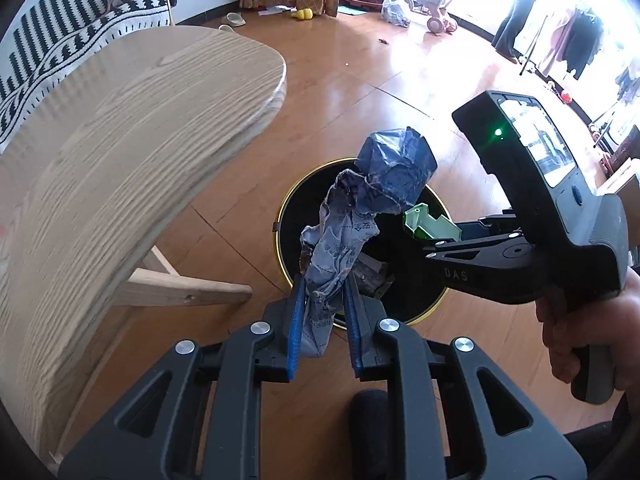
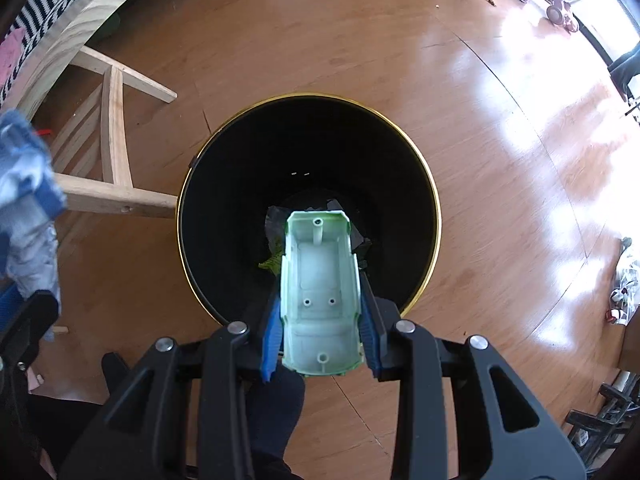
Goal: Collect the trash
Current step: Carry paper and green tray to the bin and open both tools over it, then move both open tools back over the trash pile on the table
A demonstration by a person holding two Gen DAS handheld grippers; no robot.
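Observation:
My left gripper [image 1: 323, 280] is shut on a crumpled blue paper wrapper [image 1: 372, 196] and holds it above the near rim of a round black trash bin with a gold rim [image 1: 285, 208]. My right gripper [image 2: 320, 300] is shut on a pale green plastic toy car shell [image 2: 320, 284] and holds it over the open bin [image 2: 400, 160]. The right gripper and the shell [image 1: 430, 226] also show in the left wrist view, over the bin's right side. Some dark and green scraps [image 2: 269, 264] lie at the bin's bottom. The blue wrapper [image 2: 24, 196] shows at the left edge of the right wrist view.
A light wooden table [image 1: 132, 152] stands left of the bin, with its legs [image 2: 114, 148] close to the bin's left rim. A black-and-white patterned sofa [image 1: 60, 48] is behind it. The wooden floor [image 2: 500, 140] stretches right; bags, toys and slippers lie far off.

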